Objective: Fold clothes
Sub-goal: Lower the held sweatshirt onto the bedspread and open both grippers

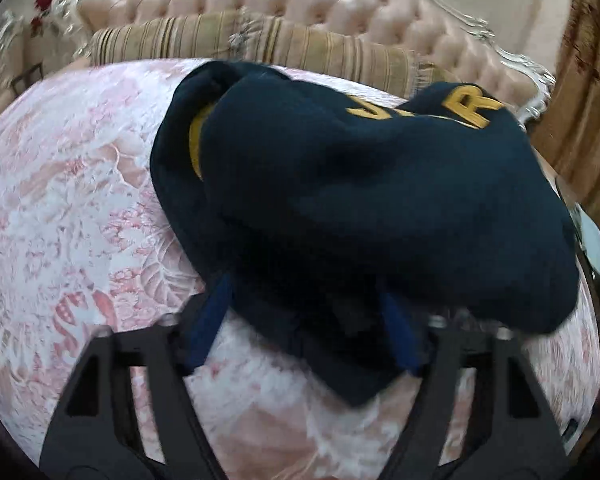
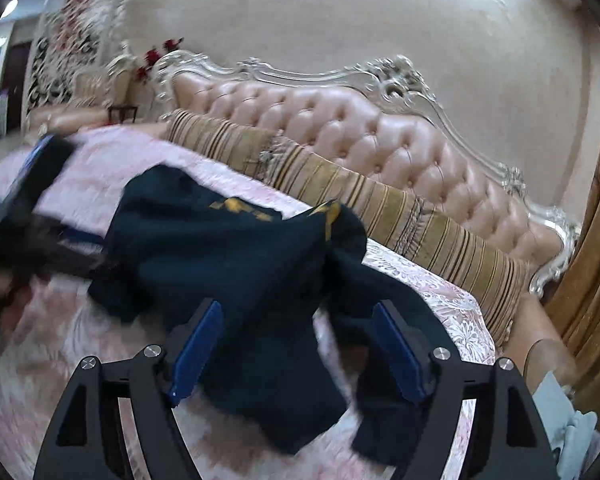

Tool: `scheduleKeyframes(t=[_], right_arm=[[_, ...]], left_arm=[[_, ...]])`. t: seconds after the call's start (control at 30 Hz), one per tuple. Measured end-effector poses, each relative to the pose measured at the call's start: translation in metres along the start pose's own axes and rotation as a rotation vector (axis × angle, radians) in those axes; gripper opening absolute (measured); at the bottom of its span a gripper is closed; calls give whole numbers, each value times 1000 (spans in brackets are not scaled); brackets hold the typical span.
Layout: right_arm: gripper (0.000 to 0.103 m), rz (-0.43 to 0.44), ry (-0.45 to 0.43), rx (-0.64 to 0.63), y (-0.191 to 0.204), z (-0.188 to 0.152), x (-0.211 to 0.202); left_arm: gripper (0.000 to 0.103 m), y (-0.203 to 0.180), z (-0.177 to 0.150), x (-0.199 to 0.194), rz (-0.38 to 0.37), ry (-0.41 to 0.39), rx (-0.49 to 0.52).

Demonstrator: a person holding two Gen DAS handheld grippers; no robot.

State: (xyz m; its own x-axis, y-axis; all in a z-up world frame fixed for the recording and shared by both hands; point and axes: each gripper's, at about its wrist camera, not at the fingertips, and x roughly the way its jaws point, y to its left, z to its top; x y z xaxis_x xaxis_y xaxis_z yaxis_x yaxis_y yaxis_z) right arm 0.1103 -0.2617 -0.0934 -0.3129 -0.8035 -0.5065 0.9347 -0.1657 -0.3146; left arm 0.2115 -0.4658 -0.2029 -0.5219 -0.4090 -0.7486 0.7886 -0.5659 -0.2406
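A dark navy garment (image 1: 340, 200) with yellow letters lies bunched on the pink patterned bedspread (image 1: 60, 200). My left gripper (image 1: 304, 292) stands open; its blue pads (image 1: 210, 328) are wide apart. The garment's near edge drapes over the fingertips and hides them. In the right wrist view the same garment (image 2: 220, 248) sags between the wide-apart blue pads (image 2: 194, 354) of my right gripper (image 2: 298, 306), which is also open. The cloth is partly lifted off the bedspread (image 2: 60, 340). The left tool's housing (image 2: 24, 200) shows blurred at the left.
Striped bolster pillows (image 2: 380, 208) lie along a tufted pink headboard (image 2: 380, 128) with a silver carved frame. A person's pale clothing (image 2: 572, 428) is at the lower right. A wooden panel (image 2: 592, 240) stands at the right. Bare bedspread stretches to the left (image 1: 40, 260).
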Motion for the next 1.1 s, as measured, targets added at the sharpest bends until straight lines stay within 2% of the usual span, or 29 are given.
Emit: scheduleKeyframes(t=[0.03,0.1,0.2,0.3,0.4,0.5,0.53,0.57,0.6,0.63,0.7,0.77,0.83,1.0,1.03,1.07,1.1], right_arm=[[79,-7,6,-19,7,-5,0],[79,-20,20,-56,22,-15,-1],[79,-17,32,-74,33,-24,2],[79,20,42,-79,39,-27,8],[79,39,25,-78,48,-26,15],[78,51,30,-63,49,-26,17],[75,54,35,-52,48,-26,17],[58,58,40,-42,47,-26,17],[46,62,45,-32,46,-26,17],[43,65,50,-22,44,-25,17],[14,73,60,-2,42,-25,17],[10,80,69,19,40,-24,17],[9,63,78,38,32,-28,0],[8,26,115,85,6,-47,-36],[8,16,129,84,3,-51,-40],[8,2,141,83,0,-57,-41],[8,-3,157,91,-4,-62,-40]], left_arm=[[20,0,2,3,-17,9,-15],[11,-1,-1,-8,-30,4,-25],[11,5,-13,-50,-80,-39,-50],[10,8,-29,-86,-57,-78,-43],[10,7,-41,-92,7,-96,-12],[9,15,-56,-96,-29,-79,-47],[9,17,-62,-100,-52,-72,-68],[8,19,-68,-103,-77,-65,-90],[8,20,-74,-111,-98,-67,-101],[8,19,-78,-117,-115,-70,-107],[8,13,-86,-131,-163,-75,-101],[8,3,-93,-141,-191,-69,-77],[8,-10,-97,-143,-213,-51,-50],[8,-28,-103,-123,-247,7,-26],[15,-31,-103,-118,-248,17,-27],[27,-31,-104,-113,-246,36,-33],[33,-31,-104,-109,-240,50,-42]])
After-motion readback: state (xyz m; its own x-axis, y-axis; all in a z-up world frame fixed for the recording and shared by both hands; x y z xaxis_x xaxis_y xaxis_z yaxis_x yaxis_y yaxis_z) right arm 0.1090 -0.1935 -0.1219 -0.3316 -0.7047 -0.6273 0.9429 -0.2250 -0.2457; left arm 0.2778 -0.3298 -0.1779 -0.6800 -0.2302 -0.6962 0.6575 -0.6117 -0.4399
